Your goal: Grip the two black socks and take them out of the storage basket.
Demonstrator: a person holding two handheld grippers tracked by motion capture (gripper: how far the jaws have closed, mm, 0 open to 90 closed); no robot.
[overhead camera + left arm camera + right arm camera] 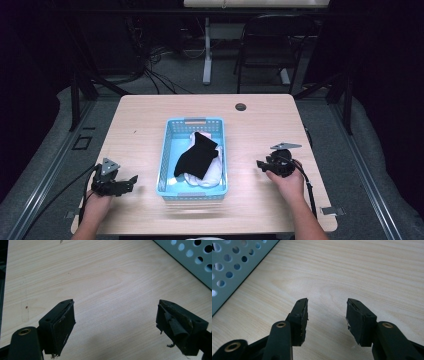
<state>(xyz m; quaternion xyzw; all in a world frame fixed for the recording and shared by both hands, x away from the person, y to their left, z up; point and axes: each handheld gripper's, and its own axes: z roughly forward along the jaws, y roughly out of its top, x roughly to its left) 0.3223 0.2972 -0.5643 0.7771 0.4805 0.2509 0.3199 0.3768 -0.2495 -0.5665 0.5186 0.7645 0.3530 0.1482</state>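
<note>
Socks (199, 160), black over white, lying in blue basket (165, 150); left tool (131, 179) and right tool (260, 163) gaping, empty, on worktop (260, 125); sorting seemingly finished.

Matt wood-grain table (140, 125) — perforated plastic basket (166, 150), cloth socks (200, 160).

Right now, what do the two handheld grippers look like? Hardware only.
Both are black. The left gripper and right gripper each carry a grey three-cornered plate on top and trail a black cable. The jaw pads are worn and frayed, with brass-coloured fasteners behind. Forearms bare, no sleeves visible.
</note>
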